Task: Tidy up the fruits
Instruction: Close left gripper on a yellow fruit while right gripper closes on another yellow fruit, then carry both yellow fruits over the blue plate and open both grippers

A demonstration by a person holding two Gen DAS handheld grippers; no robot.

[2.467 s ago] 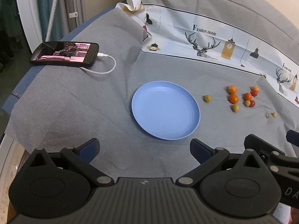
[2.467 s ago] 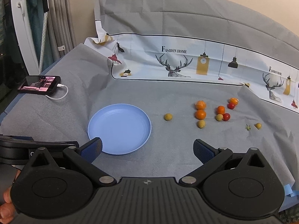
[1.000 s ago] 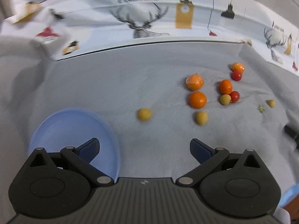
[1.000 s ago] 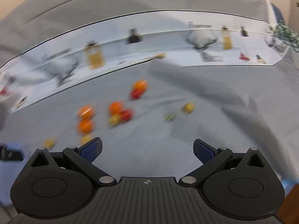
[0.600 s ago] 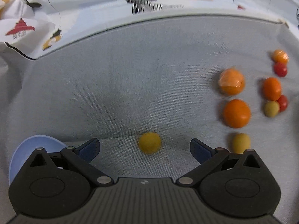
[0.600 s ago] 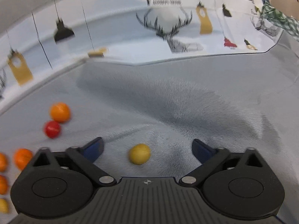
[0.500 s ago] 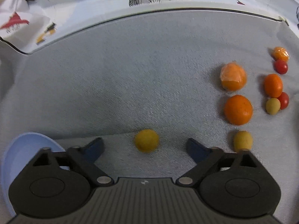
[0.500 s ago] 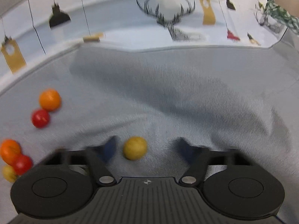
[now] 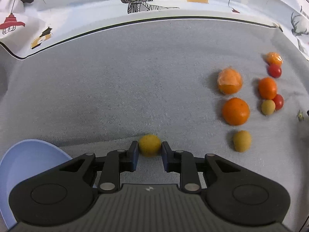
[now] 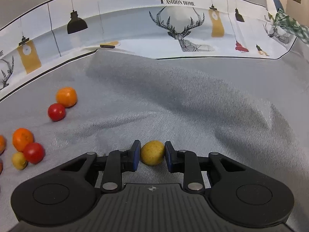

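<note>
Grey cloth [image 9: 135,81], both jaws clamping yellow fruits

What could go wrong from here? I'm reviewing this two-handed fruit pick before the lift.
1. Both grips are narrow: the left gripper and the right gripper each pinch a small round yellow fruit near the jaw tips, so either could squirt out on lifting.
2. The grey cloth is wrinkled, so a dropped fruit may roll.
3. Only an edge of the blue plate shows, so the right hand's carry looks long.
</note>
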